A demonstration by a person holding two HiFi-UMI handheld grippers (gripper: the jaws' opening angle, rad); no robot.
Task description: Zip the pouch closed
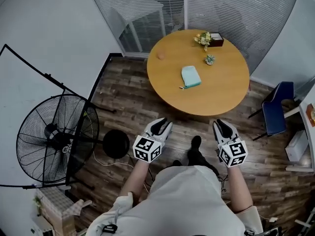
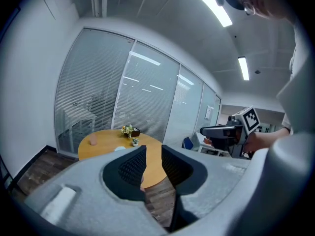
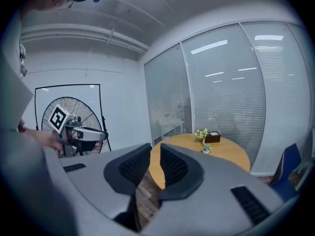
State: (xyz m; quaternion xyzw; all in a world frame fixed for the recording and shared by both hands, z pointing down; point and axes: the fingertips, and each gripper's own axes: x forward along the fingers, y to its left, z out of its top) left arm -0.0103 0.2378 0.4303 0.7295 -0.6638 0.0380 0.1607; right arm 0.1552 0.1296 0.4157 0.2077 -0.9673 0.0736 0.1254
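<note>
hovering over the wood floor, the left gripper [image 1: 160, 126] and right gripper [image 1: 222, 127] sit side by side, well short of the round bench [image 1: 221, 95]. the left fingers [image 2: 130, 167] stand a narrow gap apart with nothing between them; the right fingers [image 3: 174, 168] show the same narrow, empty gap. the pale teal pouch [image 1: 191, 76] lies flat on the bench, far ahead of the 2 pairs of fingers and roughly between their lines. beyond it stand a small plant [image 1: 210, 59] and a flower arrangement [image 1: 203, 37]. a large fan [image 1: 56, 136] stands well left of the left fingers, and a blue chair [image 1: 275, 109] right of the right ones.
</note>
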